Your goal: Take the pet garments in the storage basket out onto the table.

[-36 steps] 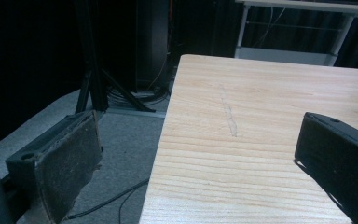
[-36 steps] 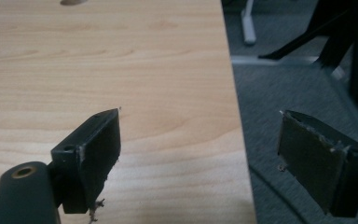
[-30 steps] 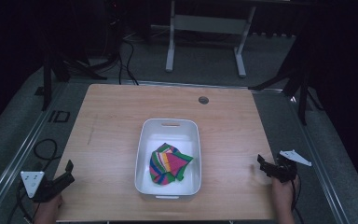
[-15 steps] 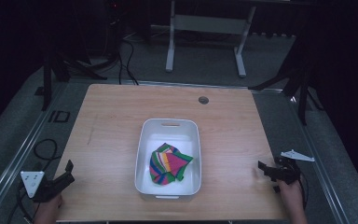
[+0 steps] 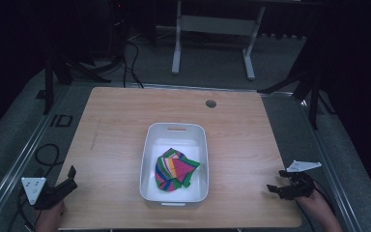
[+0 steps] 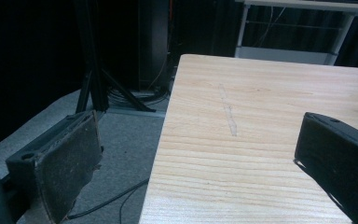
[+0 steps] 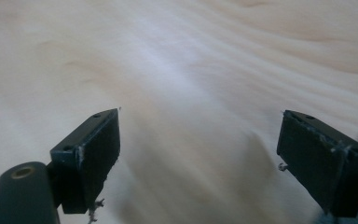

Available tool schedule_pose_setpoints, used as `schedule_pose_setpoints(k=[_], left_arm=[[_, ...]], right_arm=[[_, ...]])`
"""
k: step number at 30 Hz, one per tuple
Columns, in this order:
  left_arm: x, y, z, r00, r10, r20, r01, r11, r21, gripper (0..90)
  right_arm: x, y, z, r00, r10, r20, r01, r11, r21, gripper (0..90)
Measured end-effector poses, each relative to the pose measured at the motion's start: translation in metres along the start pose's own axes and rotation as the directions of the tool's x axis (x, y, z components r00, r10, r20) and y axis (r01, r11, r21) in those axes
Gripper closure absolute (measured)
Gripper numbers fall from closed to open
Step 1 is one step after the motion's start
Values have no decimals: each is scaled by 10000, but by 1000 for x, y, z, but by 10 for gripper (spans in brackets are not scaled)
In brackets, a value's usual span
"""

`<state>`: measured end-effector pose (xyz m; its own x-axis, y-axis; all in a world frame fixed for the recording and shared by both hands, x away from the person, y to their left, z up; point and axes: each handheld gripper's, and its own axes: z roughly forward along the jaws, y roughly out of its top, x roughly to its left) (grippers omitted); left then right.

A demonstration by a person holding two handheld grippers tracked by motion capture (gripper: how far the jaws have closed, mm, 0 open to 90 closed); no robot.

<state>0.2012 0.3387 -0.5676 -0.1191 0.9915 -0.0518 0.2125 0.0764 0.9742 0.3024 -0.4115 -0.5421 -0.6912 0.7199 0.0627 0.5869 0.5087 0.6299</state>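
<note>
Two grippers sit at the near corners of the wooden table (image 5: 125,125), both empty with jaws spread wide. The right gripper (image 5: 281,189) hangs low over the near right corner, its jaws parted above bare, blurred wood grain in the right gripper view; since a second ago it has slid nearer to the person and a little further right. The left gripper (image 5: 70,176) has kept its place at the near left edge, one jaw over the grey floor, the other over the tabletop. Well apart from both, between them, the white tub (image 5: 200,145) holds a crumpled, brightly striped cloth (image 5: 174,169), unmoved.
</note>
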Motion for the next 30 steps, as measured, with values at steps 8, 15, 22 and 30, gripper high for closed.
schedule_pose_setpoints(k=[8, 15, 22, 30], left_arm=[[0, 0, 0, 10000, 6, 24, -6, 10000, -3, 9], [0, 0, 0, 10000, 11, 19, -11, 10000, 0, 10], [0, 0, 0, 10000, 1, 33, -1, 10000, 12, 10], [0, 0, 0, 10000, -5, 46, 5, 10000, -11, 9]], right_arm=[[19, 9, 9, 9827, -1394, -1223, 1495, 9857, 774, 131], [33, 23, 18, 9549, -2141, -2057, 2383, 9659, 1011, 135], [49, 40, 30, 9195, -2739, -2820, 3160, 9417, 1158, 137], [65, 62, 38, 8937, -3098, -3245, 3604, 9265, 1080, 137]])
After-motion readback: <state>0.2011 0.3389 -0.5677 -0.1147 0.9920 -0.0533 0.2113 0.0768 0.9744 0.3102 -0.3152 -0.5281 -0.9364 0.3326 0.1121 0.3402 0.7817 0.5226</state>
